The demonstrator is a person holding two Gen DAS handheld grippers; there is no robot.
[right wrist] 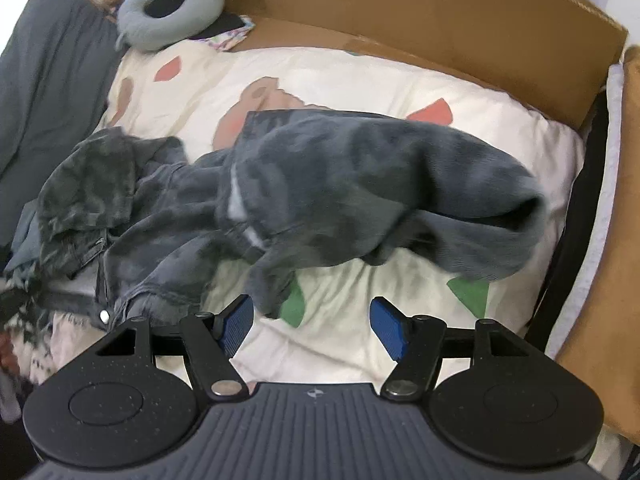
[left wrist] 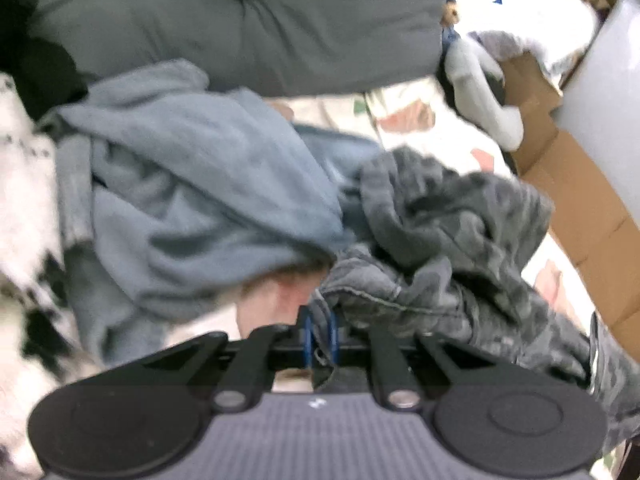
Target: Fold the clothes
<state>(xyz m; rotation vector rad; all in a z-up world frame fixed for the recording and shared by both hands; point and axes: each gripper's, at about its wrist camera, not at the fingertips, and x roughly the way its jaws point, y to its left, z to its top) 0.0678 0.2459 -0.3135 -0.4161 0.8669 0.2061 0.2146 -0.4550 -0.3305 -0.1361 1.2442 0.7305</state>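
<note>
Left gripper (left wrist: 319, 334) pinches the dark camouflage trousers (left wrist: 452, 216) at an edge to lift them — right gripper (right wrist: 312, 330) gapes empty above the bedspread (right wrist: 360, 320).

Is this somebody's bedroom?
Probably yes. There's a bed with a patterned quilt, a grey neck pillow near its head, and clothes piled on it, like the dark jeans.

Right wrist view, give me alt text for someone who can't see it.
The right tool hangs open with nothing between its blue pads, above a crumpled dark grey camouflage garment lying on a cream patterned bedspread. Brown cardboard stands behind the bed, and a grey neck pillow lies at the top left.
</note>
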